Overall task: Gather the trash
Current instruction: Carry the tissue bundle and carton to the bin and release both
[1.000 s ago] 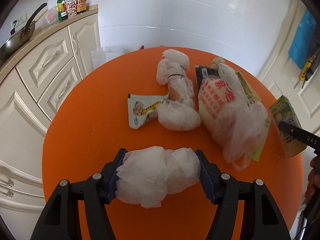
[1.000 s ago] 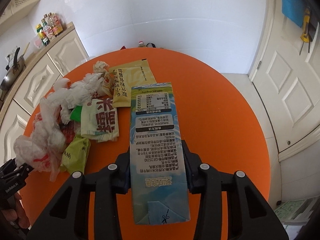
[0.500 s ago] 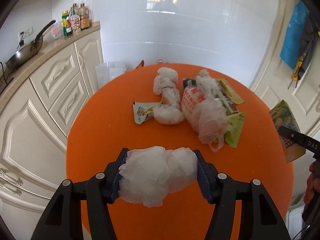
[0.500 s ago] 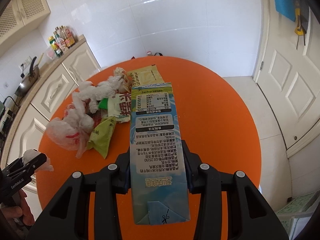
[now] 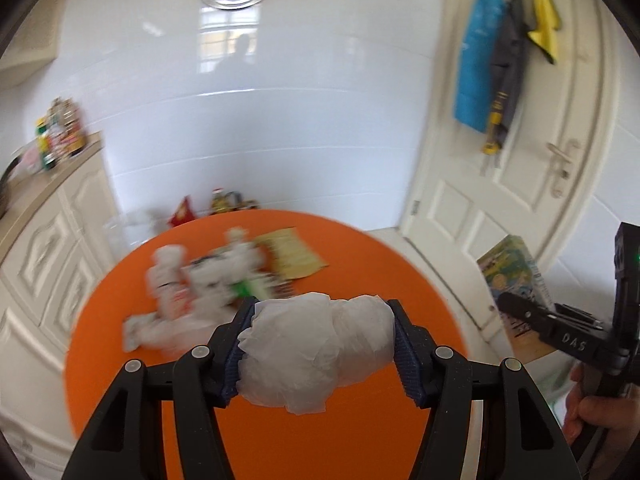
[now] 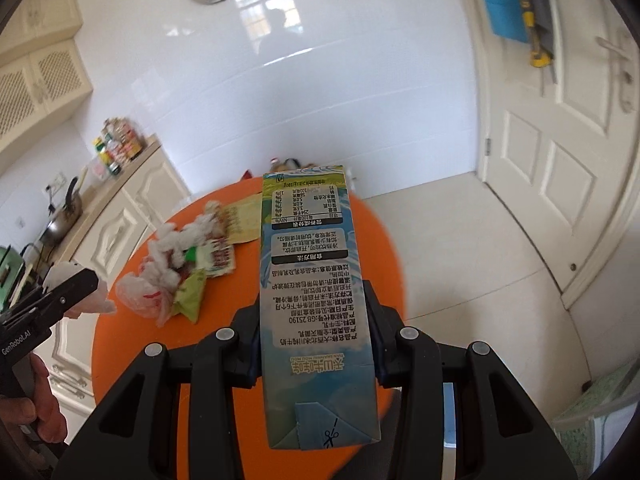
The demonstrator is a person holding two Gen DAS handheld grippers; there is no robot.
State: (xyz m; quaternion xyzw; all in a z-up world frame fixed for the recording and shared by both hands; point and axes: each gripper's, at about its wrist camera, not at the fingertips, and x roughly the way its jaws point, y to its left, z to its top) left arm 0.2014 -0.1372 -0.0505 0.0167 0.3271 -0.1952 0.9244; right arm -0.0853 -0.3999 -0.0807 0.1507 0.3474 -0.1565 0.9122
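The left gripper [image 5: 322, 344] clenched a crumpled white plastic wad [image 5: 316, 350] between its blue-padded jaws, held above the near part of the round orange table [image 5: 380, 272]. The right gripper [image 6: 316, 332] clamped a tall blue-green printed milk carton [image 6: 314, 280] lengthwise, its far end pointing ahead over the table. Beyond the left gripper, and ahead to the left of the right one, lay the blurred pile of leftover wrappers and white bags [image 6: 180, 268] on the tabletop. A white panelled door [image 6: 560, 168] stood to the right.
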